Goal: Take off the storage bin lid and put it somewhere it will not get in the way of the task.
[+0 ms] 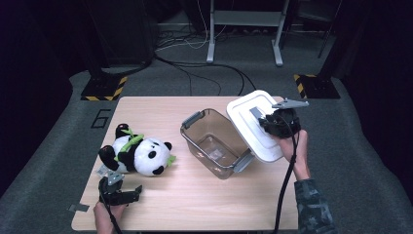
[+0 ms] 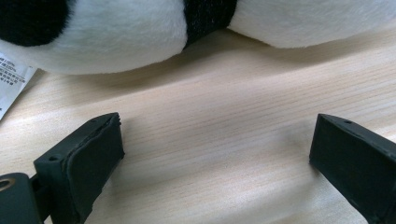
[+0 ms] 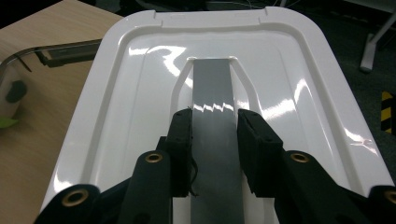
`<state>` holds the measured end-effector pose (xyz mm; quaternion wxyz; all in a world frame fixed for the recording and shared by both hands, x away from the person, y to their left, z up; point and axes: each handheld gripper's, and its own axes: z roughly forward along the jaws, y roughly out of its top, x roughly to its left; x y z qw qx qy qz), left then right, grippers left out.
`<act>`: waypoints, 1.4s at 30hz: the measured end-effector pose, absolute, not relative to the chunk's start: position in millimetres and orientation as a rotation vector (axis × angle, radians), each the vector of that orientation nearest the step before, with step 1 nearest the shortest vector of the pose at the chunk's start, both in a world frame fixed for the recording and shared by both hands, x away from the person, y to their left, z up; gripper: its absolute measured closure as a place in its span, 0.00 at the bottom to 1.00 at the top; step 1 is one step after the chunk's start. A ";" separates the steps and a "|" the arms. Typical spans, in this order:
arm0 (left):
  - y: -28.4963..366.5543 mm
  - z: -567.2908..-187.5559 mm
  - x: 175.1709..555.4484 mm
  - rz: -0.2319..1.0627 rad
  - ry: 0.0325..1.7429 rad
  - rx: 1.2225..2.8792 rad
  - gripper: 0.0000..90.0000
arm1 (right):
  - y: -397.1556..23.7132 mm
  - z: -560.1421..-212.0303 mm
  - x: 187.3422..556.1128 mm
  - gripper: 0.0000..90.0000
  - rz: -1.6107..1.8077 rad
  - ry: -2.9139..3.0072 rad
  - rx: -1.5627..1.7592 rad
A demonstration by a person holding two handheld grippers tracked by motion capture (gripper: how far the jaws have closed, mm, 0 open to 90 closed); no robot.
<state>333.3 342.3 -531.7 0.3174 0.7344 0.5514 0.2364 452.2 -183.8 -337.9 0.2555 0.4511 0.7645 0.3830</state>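
white lid point(image 3: 140, 84) sits clamped by its grey handle point(image 3: 213, 93) in the right tool point(image 3: 214, 126).

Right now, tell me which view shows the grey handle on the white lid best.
The right gripper view: the grey handle runs up the middle of the white lid, with the right tongs shut on it. The high view shows it small and partly covered. The left gripper view shows table and plush panda instead.
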 end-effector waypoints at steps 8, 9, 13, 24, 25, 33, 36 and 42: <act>342.3 -531.7 333.3 0.622 1.451 1.932 0.03 | -198.2 -344.1 457.9 0.74 1.031 2.022 1.302; 342.3 -531.7 333.3 0.622 1.451 1.932 0.03 | -200.9 -345.8 459.2 0.74 1.030 2.008 1.318; 342.2 -531.7 333.3 0.622 1.451 1.932 0.03 | -206.1 -350.2 461.9 0.74 1.012 1.964 1.366; 342.3 -531.7 333.3 0.622 1.451 1.933 0.03 | -220.5 -366.5 471.4 0.74 0.987 1.861 1.492; 342.3 -531.7 333.3 0.622 1.451 1.932 0.03 | -222.3 -370.3 473.5 0.74 0.979 1.844 1.517; 342.3 -531.7 333.3 0.622 1.451 1.932 0.03 | -229.2 -388.4 481.2 0.74 0.960 1.801 1.593; 342.3 -531.7 333.3 0.623 1.451 1.932 0.03 | -230.0 -395.2 483.5 0.74 0.952 1.794 1.620; 342.3 -531.7 333.3 0.622 1.451 1.933 0.03 | -232.5 -413.9 490.2 0.74 0.934 1.787 1.664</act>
